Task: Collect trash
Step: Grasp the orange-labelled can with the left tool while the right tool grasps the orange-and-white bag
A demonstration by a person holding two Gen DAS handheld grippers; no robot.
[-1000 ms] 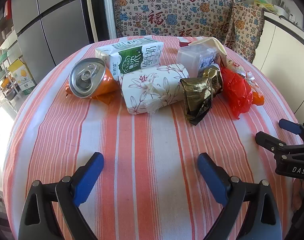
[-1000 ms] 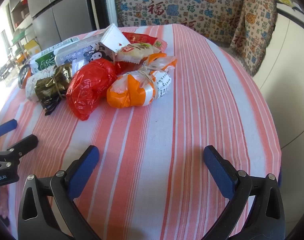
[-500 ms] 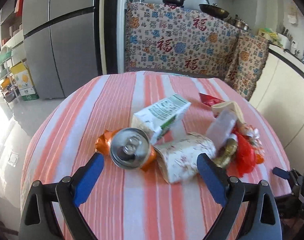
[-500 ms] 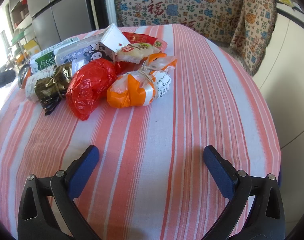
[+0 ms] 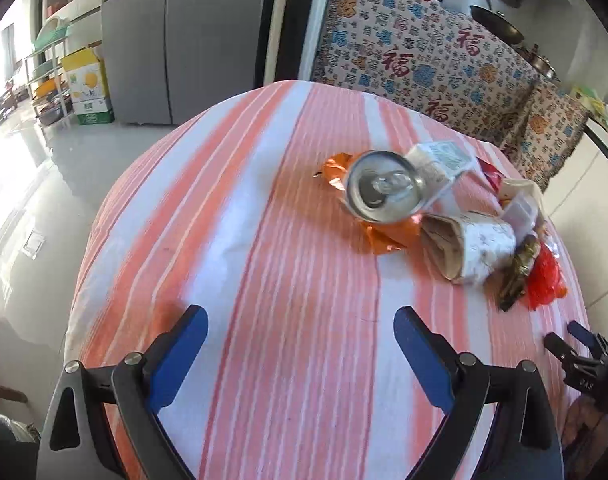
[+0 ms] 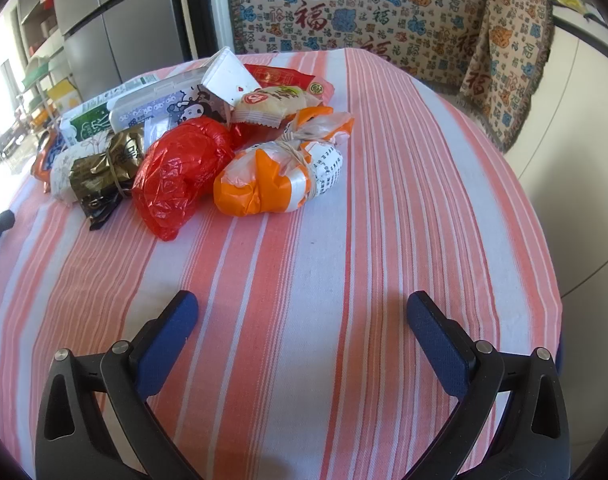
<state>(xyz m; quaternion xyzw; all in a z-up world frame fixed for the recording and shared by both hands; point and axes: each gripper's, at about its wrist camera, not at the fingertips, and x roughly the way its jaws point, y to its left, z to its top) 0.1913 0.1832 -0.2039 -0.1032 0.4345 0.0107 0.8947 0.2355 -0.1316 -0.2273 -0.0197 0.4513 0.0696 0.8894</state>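
Note:
A heap of trash lies on the striped round table (image 5: 264,280). In the left wrist view an orange can (image 5: 383,192) shows its silver top, with a milk carton (image 5: 439,160) behind it and a floral paper roll (image 5: 475,248) to its right. My left gripper (image 5: 300,340) hangs open and empty over bare cloth, short of the can. In the right wrist view a red plastic bag (image 6: 180,172), an orange-and-white tied bag (image 6: 280,176) and a dark foil wrapper (image 6: 104,172) lie ahead. My right gripper (image 6: 302,332) stands open and empty before them.
A patterned cloth (image 6: 343,4) drapes furniture behind the table. A grey fridge (image 5: 184,36) and shelves with boxes (image 5: 84,84) stand at the far left. A white cabinet (image 6: 575,128) is close on the right. The right gripper (image 5: 575,352) shows at the left view's lower right edge.
My left gripper has swung up, back and to the left, so the trash heap now sits further off and to the right. The right gripper has held still.

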